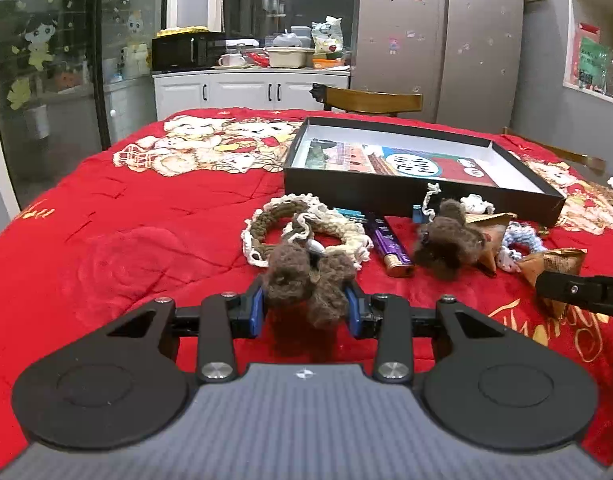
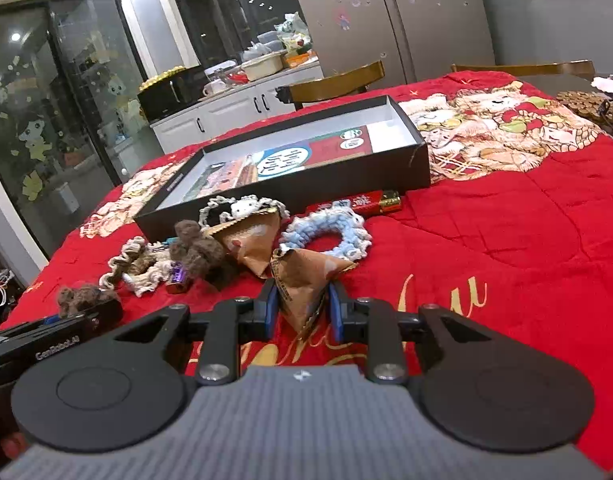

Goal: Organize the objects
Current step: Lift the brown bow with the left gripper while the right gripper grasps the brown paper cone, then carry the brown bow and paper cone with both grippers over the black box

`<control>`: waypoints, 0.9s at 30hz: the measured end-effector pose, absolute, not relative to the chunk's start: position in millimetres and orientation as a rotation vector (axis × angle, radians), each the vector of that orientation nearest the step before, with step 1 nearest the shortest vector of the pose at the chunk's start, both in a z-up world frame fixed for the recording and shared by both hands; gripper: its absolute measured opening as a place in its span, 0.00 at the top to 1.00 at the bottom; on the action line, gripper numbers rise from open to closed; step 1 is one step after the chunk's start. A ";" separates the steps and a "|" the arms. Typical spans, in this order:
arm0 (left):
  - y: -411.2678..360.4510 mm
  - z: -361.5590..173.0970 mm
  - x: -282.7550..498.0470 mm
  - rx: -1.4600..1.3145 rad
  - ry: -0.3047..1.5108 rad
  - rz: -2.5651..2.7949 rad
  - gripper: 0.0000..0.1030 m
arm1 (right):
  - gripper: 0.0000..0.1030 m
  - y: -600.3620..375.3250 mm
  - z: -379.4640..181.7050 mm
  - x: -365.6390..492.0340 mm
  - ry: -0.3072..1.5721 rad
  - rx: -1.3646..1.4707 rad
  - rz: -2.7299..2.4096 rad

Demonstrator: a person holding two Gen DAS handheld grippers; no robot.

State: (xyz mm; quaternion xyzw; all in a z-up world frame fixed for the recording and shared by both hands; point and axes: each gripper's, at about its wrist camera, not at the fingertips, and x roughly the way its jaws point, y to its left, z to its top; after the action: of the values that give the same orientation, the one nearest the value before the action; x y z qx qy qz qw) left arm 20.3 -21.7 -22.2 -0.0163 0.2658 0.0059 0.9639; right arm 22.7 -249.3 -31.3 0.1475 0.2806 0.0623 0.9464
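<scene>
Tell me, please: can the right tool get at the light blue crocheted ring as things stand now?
Probably not at once. The right tool is shut on a brown paper pyramid packet, so it has no free grip. The light blue crocheted ring lies just beyond that packet on the red blanket, uncovered.

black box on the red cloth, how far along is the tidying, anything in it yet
Done: nothing loose shows in the black box, only its printed sheet. In hand: the left gripper is shut on a brown fuzzy toy; the right gripper is shut on a brown paper packet. Left: crocheted rings, a purple tube, another brown toy, a second packet.
</scene>
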 end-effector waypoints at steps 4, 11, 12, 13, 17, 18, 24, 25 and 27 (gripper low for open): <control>-23.1 -21.6 17.3 -0.026 0.524 0.010 0.57 | 0.71 -246.9 -27.2 22.6 0.563 0.295 0.153; -16.0 -20.1 14.0 -0.064 0.506 0.014 0.57 | 0.71 -247.0 -14.9 26.1 0.526 0.289 0.177; -15.6 -19.7 12.3 -0.068 0.497 0.009 0.57 | 0.71 -246.7 -12.5 26.4 0.522 0.290 0.182; -15.5 -19.0 10.8 -0.070 0.488 0.000 0.58 | 0.71 -246.2 -9.9 27.1 0.521 0.290 0.186; -14.2 -17.1 10.2 -0.082 0.479 -0.019 0.58 | 0.71 -241.6 1.7 27.9 0.500 0.270 0.211; -13.7 -16.6 10.7 -0.087 0.481 -0.026 0.58 | 0.71 -239.9 4.8 28.2 0.495 0.261 0.215; -13.0 -4.1 15.1 -0.082 0.472 -0.052 0.58 | 0.71 -235.4 19.9 34.9 0.478 0.268 0.267; -12.3 -0.2 16.5 -0.085 0.467 -0.059 0.58 | 0.71 -233.2 22.5 38.4 0.484 0.268 0.278; -11.4 8.2 21.0 -0.087 0.466 -0.071 0.58 | 0.71 -229.3 29.7 48.0 0.501 0.272 0.314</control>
State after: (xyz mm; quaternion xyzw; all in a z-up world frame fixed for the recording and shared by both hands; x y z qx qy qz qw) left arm 21.0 -11.4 8.2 -0.0431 0.2308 -0.0351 0.9714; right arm 48.0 -229.3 29.7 0.1334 0.2463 0.1544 0.9475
